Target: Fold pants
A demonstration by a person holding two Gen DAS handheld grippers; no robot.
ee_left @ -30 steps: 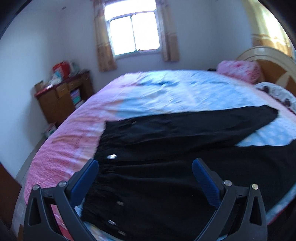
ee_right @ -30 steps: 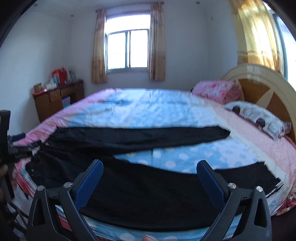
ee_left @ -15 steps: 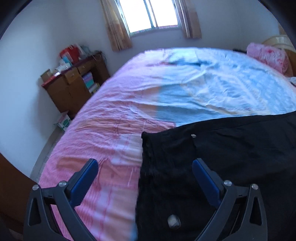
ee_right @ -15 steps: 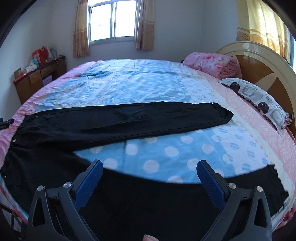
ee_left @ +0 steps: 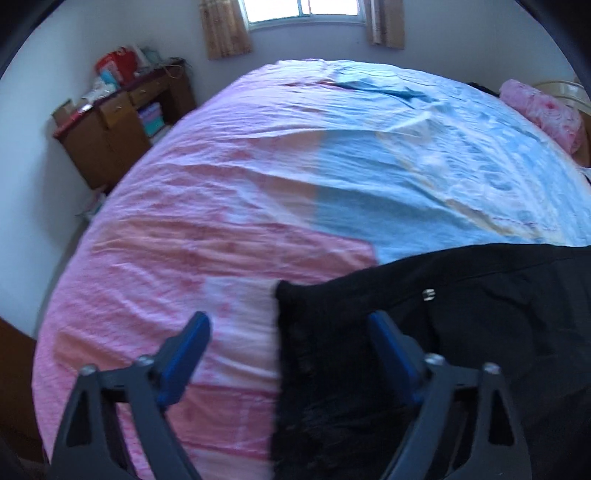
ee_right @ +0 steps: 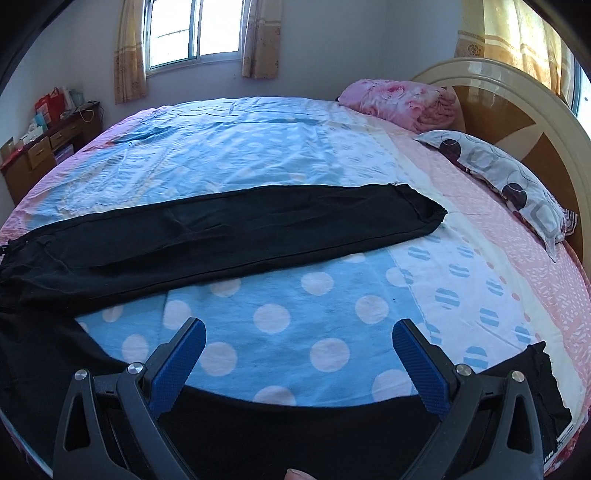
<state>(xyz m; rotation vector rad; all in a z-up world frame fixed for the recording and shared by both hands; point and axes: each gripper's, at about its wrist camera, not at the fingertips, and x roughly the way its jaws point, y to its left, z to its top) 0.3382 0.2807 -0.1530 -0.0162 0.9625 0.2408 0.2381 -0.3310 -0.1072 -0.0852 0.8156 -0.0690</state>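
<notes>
black pants point(ee_right: 229, 225) spread flat on bed point(ee_right: 280, 147), left tongs point(ee_left: 288, 354) parted and just narrowing over waistband corner, not pinching, right tongs point(ee_right: 299, 354) wide apart, empty

Both views look forward and down along their own blue fingers, from the near edge of the bed point(ee_right: 258, 155). The left wrist view hangs close over the waistband corner of the pants point(ee_left: 461, 314), facing the far-left desk point(ee_left: 122, 125). The right wrist view sits further right, taking in both legs and the headboard point(ee_right: 517, 110). Both share pants, window point(ee_right: 195, 29) and desk.
</notes>
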